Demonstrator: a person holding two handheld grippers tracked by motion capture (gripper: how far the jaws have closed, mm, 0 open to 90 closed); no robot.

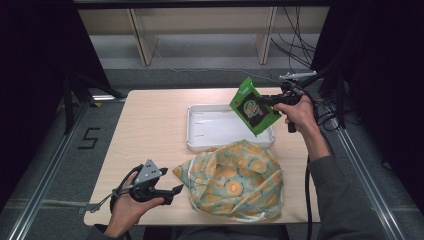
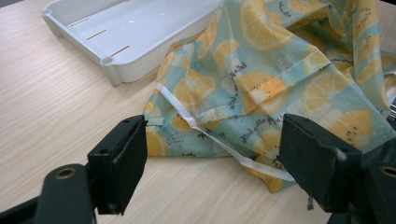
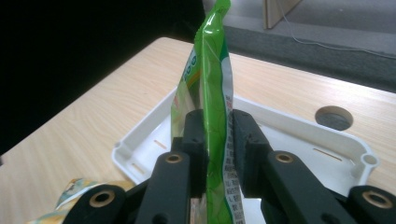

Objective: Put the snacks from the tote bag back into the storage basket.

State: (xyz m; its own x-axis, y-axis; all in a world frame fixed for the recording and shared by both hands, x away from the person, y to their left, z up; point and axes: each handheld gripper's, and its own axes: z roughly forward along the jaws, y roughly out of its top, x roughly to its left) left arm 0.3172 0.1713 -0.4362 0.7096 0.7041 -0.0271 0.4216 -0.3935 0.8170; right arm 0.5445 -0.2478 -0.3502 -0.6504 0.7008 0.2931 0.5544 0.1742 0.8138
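Green foil snack pouch point(image 1: 254, 106) hangs above the white tray point(image 1: 200, 135), pinched edge-on between the right gripper point(image 3: 218, 135); its lower end is cut off in the right gripper view. Pale wood table point(image 1: 150, 125), dark room and grey floor around. Left gripper point(image 2: 212, 158) gapes empty just before the lemon-print cloth bag point(image 2: 280, 74).

Both handheld grippers, the left gripper point(image 1: 176, 190) and the right gripper point(image 1: 263, 101), are matte black with brass-coloured pivot pins. A grey three-cornered plate tops each. The person wears a dark grey long sleeve point(image 1: 334, 200), and black cables trail behind.
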